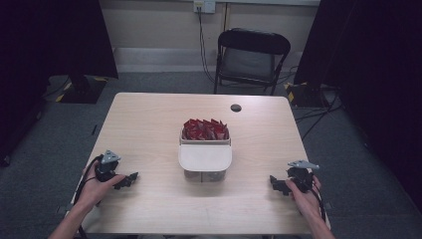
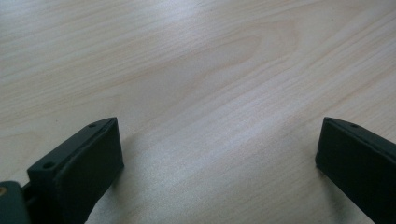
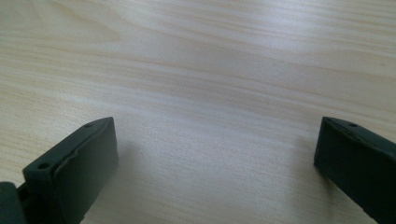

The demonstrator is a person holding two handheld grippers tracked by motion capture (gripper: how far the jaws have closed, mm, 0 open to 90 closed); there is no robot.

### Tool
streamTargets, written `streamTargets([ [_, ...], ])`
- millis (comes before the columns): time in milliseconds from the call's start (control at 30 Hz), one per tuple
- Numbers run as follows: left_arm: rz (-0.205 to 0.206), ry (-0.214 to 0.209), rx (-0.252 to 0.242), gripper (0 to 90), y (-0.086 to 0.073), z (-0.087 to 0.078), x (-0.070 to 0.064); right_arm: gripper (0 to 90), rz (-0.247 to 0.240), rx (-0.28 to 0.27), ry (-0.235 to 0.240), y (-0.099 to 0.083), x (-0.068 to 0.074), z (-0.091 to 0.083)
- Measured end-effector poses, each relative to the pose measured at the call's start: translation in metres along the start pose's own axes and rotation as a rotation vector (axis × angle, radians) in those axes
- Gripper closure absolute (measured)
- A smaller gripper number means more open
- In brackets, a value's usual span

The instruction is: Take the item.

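Note:
A clear container (image 1: pixel 205 154) stands at the middle of the light wooden table (image 1: pixel 149 124). Its far half holds several red packets (image 1: pixel 205 129); a white lid (image 1: pixel 205 160) covers its near half. My left gripper (image 1: pixel 130 179) rests on the table at the near left, held by a hand, its jaws pointing toward the container. Close up, my left gripper (image 2: pixel 217 154) is open with bare wood between the jaws. My right gripper (image 1: pixel 275 182) lies at the near right, jaws pointing left. Seen along its own jaws, my right gripper (image 3: pixel 215 154) is open over bare wood as well.
A small dark round spot (image 1: pixel 236 107) marks the table's far side. Behind the table stands a black folding chair (image 1: pixel 251 57). Dark curtains hang at both sides, and cables (image 1: pixel 318 112) run over the grey floor at the right.

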State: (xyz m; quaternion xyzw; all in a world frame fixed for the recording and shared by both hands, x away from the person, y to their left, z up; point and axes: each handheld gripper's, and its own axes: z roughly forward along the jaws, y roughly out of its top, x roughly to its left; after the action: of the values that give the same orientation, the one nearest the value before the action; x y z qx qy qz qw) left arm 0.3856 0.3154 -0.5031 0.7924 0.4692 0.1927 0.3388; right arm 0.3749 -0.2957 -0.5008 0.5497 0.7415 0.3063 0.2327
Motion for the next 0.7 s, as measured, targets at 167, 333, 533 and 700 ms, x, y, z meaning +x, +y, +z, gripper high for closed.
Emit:
streamTargets([
  [167, 0.000, 0.001, -0.001, 0.0, 0.0000, 0.0000, 0.0000, 0.0, 0.000, 0.000, 0.000, 0.0000, 0.0000, 0.0000],
  [333, 0.000, 0.000, 0.000, 0.0, 0.0000, 0.0000, 0.0000, 0.0, -0.005, 0.003, 0.005, 0.0000, -0.0007, -0.0005],
  [533, 0.000, 0.000, 0.000, 0.0, 0.0000, 0.0000, 0.0000, 2.8, -0.002, -0.005, 0.009, 0.0003, -0.0008, -0.0014],
  [700, 0.000, 0.000, 0.000, 0.0, 0.0000, 0.0000, 0.0001, 6.9, -0.002, -0.012, 0.013, 0.0005, 0.0000, -0.0021],
])
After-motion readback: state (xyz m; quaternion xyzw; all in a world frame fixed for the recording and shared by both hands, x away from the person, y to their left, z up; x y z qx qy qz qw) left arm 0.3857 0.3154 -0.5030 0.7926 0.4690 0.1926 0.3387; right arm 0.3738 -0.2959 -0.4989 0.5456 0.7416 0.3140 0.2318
